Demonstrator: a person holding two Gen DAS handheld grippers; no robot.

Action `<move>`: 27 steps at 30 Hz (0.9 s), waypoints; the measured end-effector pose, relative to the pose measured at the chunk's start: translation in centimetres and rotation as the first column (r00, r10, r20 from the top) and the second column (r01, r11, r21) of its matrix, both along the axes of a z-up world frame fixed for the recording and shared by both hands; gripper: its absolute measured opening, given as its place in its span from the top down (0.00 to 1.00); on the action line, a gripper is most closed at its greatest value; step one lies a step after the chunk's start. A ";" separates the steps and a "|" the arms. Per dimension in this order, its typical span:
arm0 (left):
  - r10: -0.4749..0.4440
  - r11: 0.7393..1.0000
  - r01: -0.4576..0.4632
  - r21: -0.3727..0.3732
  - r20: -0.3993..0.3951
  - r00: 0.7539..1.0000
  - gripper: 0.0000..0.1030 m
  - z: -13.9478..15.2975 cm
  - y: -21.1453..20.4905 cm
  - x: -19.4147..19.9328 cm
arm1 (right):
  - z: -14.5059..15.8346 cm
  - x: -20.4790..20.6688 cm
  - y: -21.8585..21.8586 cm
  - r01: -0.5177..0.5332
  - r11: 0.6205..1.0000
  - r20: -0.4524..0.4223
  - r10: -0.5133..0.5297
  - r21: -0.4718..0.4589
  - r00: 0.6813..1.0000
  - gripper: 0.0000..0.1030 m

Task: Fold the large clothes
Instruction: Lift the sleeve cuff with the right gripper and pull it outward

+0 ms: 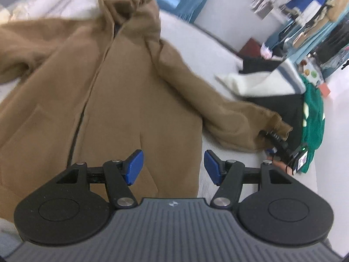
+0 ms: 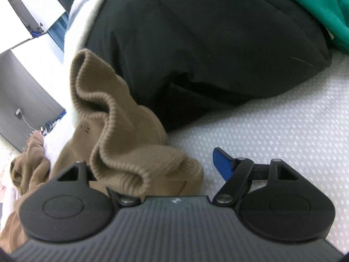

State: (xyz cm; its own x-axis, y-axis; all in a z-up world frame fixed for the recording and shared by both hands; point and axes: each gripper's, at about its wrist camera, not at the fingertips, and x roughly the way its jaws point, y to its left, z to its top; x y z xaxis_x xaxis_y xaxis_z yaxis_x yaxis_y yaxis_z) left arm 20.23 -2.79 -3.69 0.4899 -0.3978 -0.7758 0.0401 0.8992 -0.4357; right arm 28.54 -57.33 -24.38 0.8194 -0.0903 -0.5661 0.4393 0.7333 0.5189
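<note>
A brown hooded coat point(image 1: 122, 91) lies spread front-up on the pale bed cover point(image 1: 196, 50), hood at the far end. Its right sleeve point(image 1: 218, 107) reaches out to a ribbed cuff point(image 2: 122, 135). My left gripper point(image 1: 173, 166) hovers open over the coat's lower right hem, with nothing between its blue pads point(image 1: 135, 166). My right gripper point(image 2: 174, 163) is at the cuff with its jaws wide. The cuff is bunched between them and drapes over the left finger, hiding that pad. The right pad point(image 2: 222, 163) stands apart from the cloth.
A black garment point(image 2: 207, 50) lies just beyond the cuff, with a green one point(image 2: 322, 6) behind it and a white one point(image 1: 257, 83) further along the bed. The bed's edge point(image 1: 314, 170) runs close on the right. Hanging clothes point(image 1: 305, 11) fill the far background.
</note>
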 end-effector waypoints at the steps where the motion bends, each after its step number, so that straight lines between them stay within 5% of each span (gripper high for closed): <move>1: 0.007 1.000 -0.007 -0.009 -0.006 1.000 0.35 -0.2 0.0 0.3 | 0.0 0.0 -0.3 -0.001 1.000 0.016 0.001 0.009 1.000 0.28; 10: 0.064 0.995 -0.066 0.076 0.029 0.998 0.35 -4.5 -0.8 1.4 | -0.9 -0.1 -2.1 0.006 0.992 0.218 -0.033 0.125 0.975 0.28; 15: 0.144 0.964 -0.166 0.208 0.120 0.982 0.35 -8.5 1.2 1.9 | -0.5 0.6 -2.1 -0.010 0.995 0.270 -0.016 0.096 0.963 0.30; 19: 0.200 0.930 -0.232 0.285 0.137 0.970 0.35 -11.7 3.5 2.6 | 1.1 -0.3 -0.4 -0.025 0.999 0.244 0.017 0.031 0.970 0.63; 23: 0.223 0.914 -0.256 0.316 0.137 0.965 0.35 -14.4 5.6 3.2 | 3.8 -0.1 1.1 -0.030 0.997 0.168 0.040 -0.066 0.985 0.74; 27: 0.235 0.924 -0.261 0.279 0.124 0.964 0.35 -15.7 7.7 3.9 | 7.9 -1.6 2.0 -0.033 0.992 0.201 0.058 -0.124 0.978 0.76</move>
